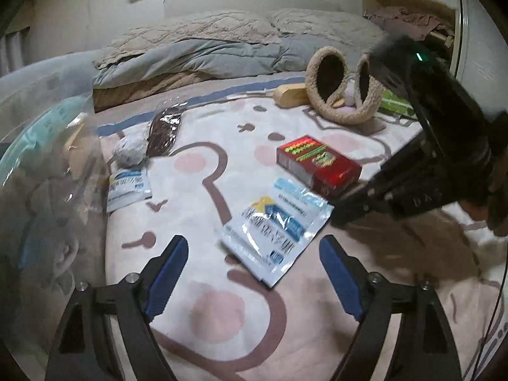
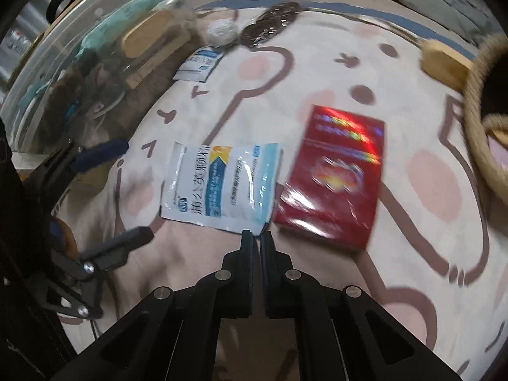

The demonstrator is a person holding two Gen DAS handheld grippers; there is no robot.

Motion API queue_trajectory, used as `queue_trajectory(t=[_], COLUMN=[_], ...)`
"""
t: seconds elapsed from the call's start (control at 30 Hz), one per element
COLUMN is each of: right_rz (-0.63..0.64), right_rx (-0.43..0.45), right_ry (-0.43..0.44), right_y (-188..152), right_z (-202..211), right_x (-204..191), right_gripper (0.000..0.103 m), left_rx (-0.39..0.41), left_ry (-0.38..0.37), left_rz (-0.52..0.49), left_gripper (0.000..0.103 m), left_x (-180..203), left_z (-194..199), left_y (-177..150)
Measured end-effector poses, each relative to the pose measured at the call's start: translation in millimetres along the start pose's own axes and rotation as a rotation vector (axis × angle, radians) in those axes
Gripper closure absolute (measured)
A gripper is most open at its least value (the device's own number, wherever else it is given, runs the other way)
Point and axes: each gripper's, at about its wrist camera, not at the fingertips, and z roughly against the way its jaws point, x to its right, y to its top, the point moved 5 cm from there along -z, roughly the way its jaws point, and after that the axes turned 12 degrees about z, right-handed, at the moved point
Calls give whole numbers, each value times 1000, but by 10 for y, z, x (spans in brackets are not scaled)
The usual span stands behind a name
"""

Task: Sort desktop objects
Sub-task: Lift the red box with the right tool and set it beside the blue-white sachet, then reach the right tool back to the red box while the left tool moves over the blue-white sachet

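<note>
Sorting is mid-way: your left gripper point(image 1: 254, 273) is wide open with nothing between its blue pads point(image 1: 165, 276), hanging over the blanket point(image 1: 222, 317) just short of the white sachet point(image 1: 276, 228). Your right gripper point(image 2: 256, 238) has its jaws pressed together and empty, tip at the sachet's near corner, beside the red box point(image 2: 333, 177). Both lie loose on the blanket, touching at one edge. A second small sachet point(image 1: 128, 189) sits further off by the clear bin point(image 1: 41, 158) that holds other items. Next move, I'd judge: open the right jaws or bring the left down onto the sachet. It's flat and thin, so pinch an edge. Both grippers point steeply down.
</note>
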Motion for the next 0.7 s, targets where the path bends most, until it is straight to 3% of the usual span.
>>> queue_trajectory(t=[0.2, 0.4, 0.5, 0.57, 0.7], right_rz=[-55, -70, -92, -91, -97], right_rx=[60, 158, 166, 157, 131], right_ry=[44, 110, 115, 104, 69], right_y=[-51, 20, 126, 143, 86], right_z=[77, 284, 226, 157, 53], right_x=[55, 75, 119, 136, 227], right_gripper=[97, 97, 97, 97, 97], left_rx=[16, -20, -56, -62, -132], left_ry=[-45, -36, -5, 61, 116], left_rz=[61, -1, -60, -97, -114], left_gripper=[10, 10, 10, 10, 10], left_x=[-37, 97, 186, 195, 122], left_z=[10, -130, -236, -291, -417], left_y=[201, 139, 32, -22, -131])
